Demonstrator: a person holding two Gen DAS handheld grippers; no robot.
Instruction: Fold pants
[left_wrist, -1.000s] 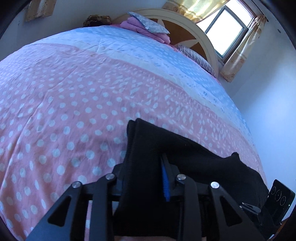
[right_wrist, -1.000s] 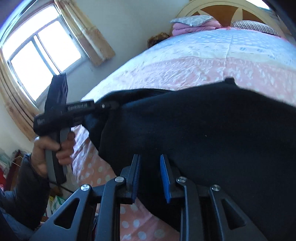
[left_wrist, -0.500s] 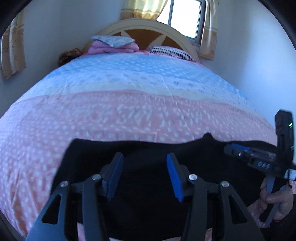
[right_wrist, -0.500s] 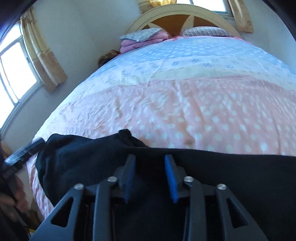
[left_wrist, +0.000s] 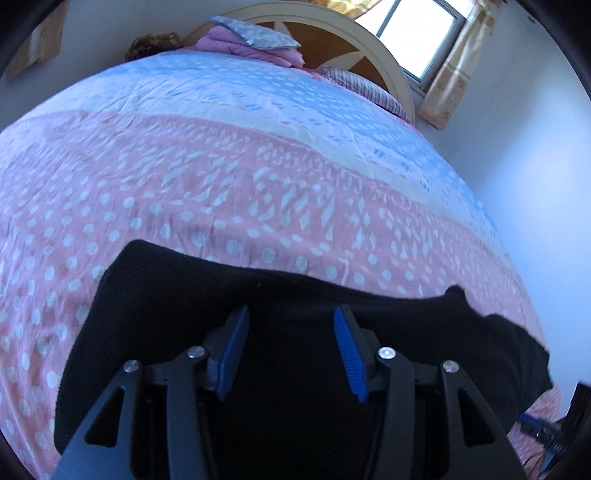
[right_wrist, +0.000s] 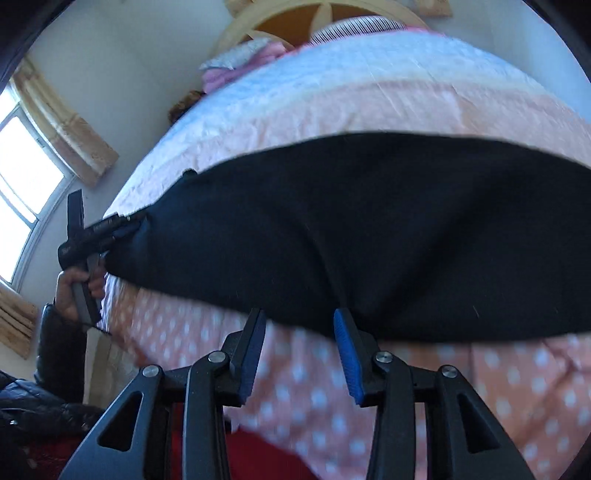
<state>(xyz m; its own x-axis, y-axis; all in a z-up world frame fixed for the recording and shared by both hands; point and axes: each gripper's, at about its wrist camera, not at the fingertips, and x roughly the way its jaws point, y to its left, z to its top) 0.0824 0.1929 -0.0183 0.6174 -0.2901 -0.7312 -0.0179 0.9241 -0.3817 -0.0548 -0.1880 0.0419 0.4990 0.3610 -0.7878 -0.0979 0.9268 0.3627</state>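
Black pants lie flat across the near end of the bed; left gripper and right gripper both gape, holding nothing (just let go) — I'd re-grab matching corners evenly.

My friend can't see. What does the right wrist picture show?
Black pants lie spread across a pink polka-dot bedspread. The right tool hovers open at their near edge, with nothing between its blue pads. At the far left, a hand holds the left tool against the pants' end.
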